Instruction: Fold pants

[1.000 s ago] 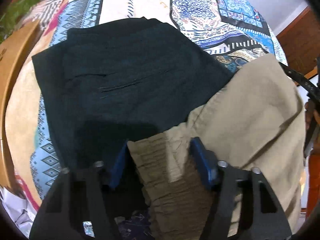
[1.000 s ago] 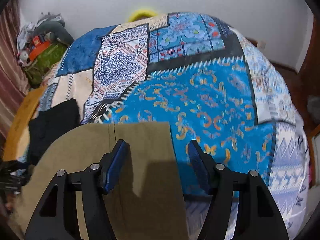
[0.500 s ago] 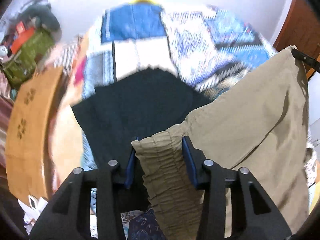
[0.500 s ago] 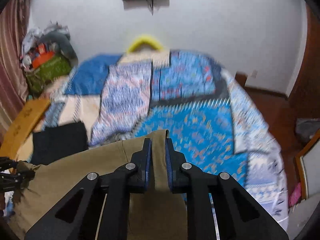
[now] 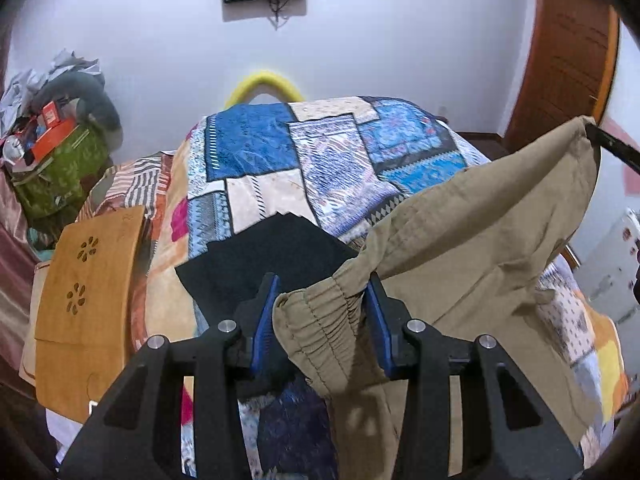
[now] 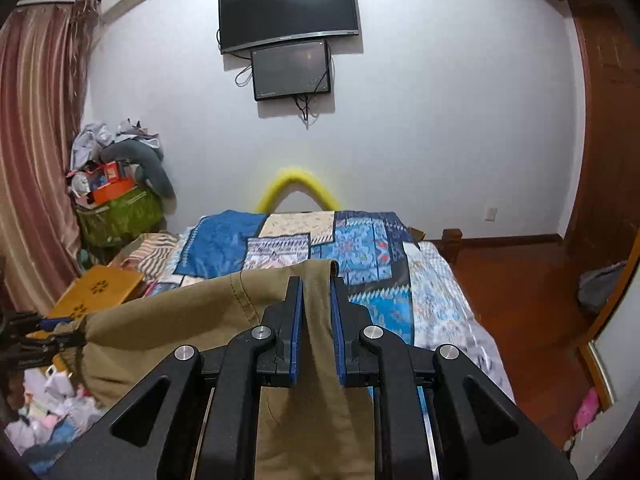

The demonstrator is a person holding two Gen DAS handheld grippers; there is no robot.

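Left wrist: both grippers (image 5: pixel 320 316) (image 6: pixel 316 320) clamp raised pants (image 5: pixel 460 240).

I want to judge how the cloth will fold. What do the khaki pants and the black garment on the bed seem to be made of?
The khaki pants look like matte woven cotton or a blend: fine twill lines, stitched seams, gathered elastic waistband. The black garment looks like a matte, soft cloth lying flat; its weave is too dark to tell.

The pants (image 5: pixel 460 248) hang between both claws above the bed (image 5: pixel 332 160), a folded garment (image 5: pixel 276 252) lying beneath.
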